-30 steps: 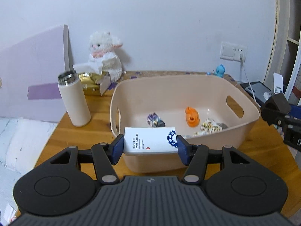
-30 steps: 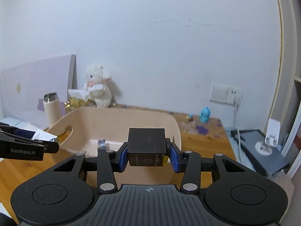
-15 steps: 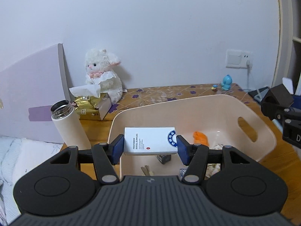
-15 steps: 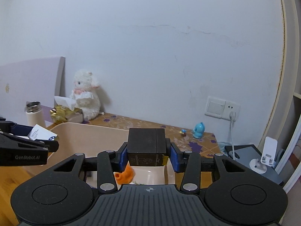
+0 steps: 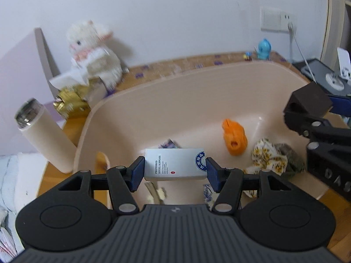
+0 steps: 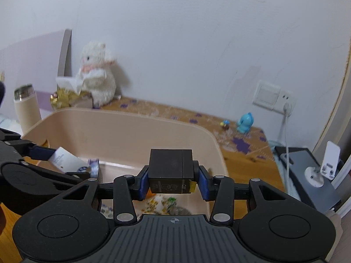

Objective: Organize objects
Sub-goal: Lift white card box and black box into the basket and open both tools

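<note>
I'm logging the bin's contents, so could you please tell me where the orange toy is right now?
In the left wrist view, the orange toy lies on the floor of the beige bin, right of centre, just left of the floral cloth.

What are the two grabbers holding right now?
Left gripper: shut on the white rectangular hotel-supplies box.
Right gripper: shut on the small dark brown box.
</note>
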{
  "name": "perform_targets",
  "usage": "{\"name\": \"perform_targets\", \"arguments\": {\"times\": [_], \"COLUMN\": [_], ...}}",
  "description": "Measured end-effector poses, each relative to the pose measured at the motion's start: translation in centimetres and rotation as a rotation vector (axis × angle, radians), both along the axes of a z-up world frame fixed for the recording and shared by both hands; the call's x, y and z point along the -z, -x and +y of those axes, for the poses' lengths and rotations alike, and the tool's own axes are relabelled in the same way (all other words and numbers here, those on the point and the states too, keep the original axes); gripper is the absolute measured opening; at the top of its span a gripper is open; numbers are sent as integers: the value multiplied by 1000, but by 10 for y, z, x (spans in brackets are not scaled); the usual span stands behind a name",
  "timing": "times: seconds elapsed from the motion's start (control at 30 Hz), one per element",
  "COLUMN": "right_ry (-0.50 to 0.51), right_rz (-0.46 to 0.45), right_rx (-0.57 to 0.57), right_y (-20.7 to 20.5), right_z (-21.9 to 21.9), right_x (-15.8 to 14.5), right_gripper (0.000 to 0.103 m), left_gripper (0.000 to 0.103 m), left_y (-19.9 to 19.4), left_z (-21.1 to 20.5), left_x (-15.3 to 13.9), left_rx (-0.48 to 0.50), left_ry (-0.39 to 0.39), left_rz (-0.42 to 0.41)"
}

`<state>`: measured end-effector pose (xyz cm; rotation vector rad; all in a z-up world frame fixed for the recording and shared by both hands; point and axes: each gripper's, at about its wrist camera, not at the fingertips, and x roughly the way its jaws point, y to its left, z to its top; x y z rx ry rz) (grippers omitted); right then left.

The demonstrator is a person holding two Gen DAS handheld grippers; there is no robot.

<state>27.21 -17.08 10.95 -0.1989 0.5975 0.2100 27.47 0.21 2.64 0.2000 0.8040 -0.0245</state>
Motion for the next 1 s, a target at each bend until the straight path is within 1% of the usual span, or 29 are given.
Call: {"name": "perform_targets", "arguments": {"times": [0.07,0.17,0.3,0.33,0.4,0.47,0.53,0.6,0.63,0.7,0.8,1.0], "right_ry": [14,30,49,51,46,42,39,32,24,7,2,-2], "right_rz": [27,62,93,97,92,85,74,67,64,62,55,43], "right_rx": [-4,-8,-7,-6,-5,-4,1,10,15,18,23,32], "right_y": [-5,-10,-13,-12,-11,-8,-5,-2,0,3,6,14], "right_z": [3,7,9,9,8,6,4,0,-3,-8,-12,-14], "right_x": [7,16,23,24,23,19,15,10,8,4,-2,-9], "right_gripper": [41,41,42,48,50,53,58,67,69,74,77,78], "left_gripper": [61,61,61,61,63,76,80,83,86,87,87,87], "left_y": [-4,-8,-9,-9,-8,-7,-6,-4,-3,0,3,12], "left_z": [-1,1,4,5,6,8,11,14,15,15,16,17], "left_x": [7,14,16,15,14,11,8,4,3,-1,-7,-19], "left_rx": [1,-1,-7,-10,-13,-26,-37,-45,-50,-55,-59,-61], "left_ry": [-1,20,46,51,55,61,80,97,102,105,110,107], "left_rz": [30,76,89,87,82,76,68,66,62,47,33,2]}}
